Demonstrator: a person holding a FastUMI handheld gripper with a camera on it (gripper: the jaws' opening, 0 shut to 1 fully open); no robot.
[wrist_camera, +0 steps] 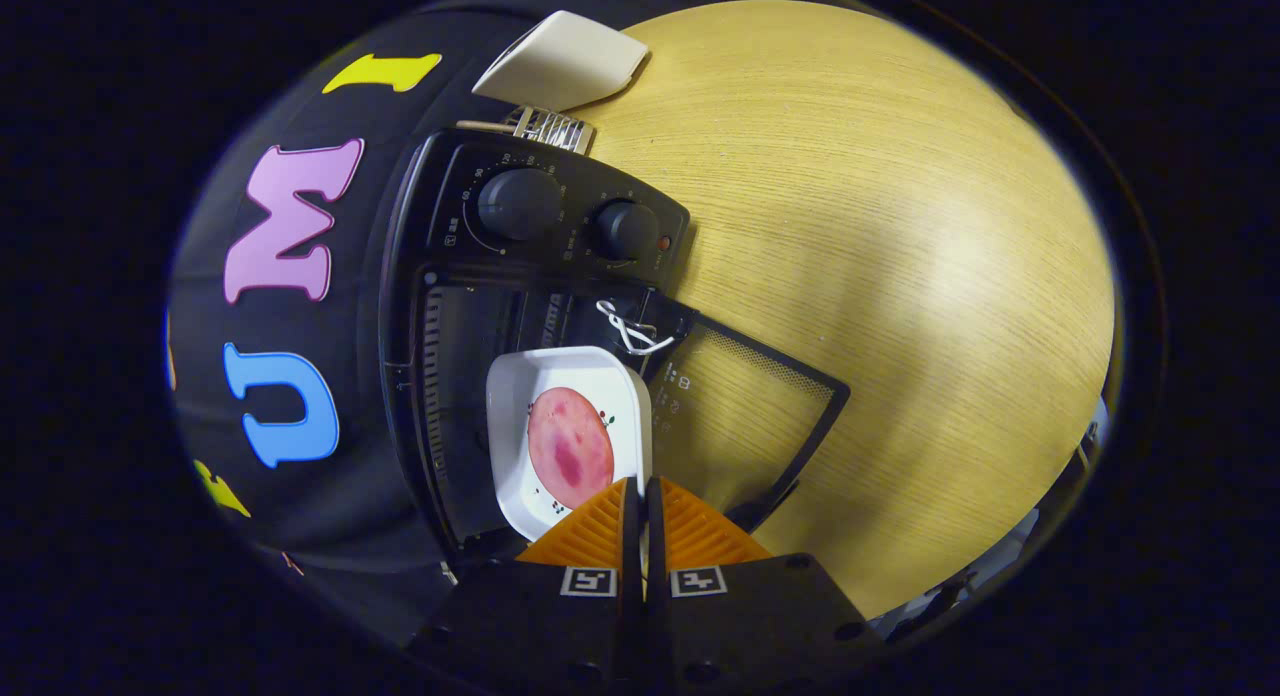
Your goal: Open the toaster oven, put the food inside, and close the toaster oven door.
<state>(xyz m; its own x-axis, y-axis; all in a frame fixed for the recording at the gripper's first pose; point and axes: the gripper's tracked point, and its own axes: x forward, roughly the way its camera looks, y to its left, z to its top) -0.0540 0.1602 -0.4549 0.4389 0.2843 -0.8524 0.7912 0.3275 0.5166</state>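
One toaster oven (520, 306) stands at the left of what we see, against the booth wall, its two knobs (520, 204) at the far end of the front panel and its cavity open beneath them. Just ahead of our tongs (641, 496), the white square dish (520, 396) lies half inside that cavity, with the round pink slice of food (570, 446) flat on it. Our tongs are closed down to a thin slit, and the near right rim of the dish runs into that slit, so we judge both fingers to be pinching the rim. To the right of the dish the glass door (750, 416) hangs fully open, laid out flat over the tabletop (900, 226), a loop of white cord (630, 328) tied at its hinge end.

The relation that matters is this: the cavity lies to the left of the dish and the door to its right, so we judge that the dish needs to go further left, deeper in, before we let go. The door's free edge is near our right finger, handy for swinging shut afterwards.
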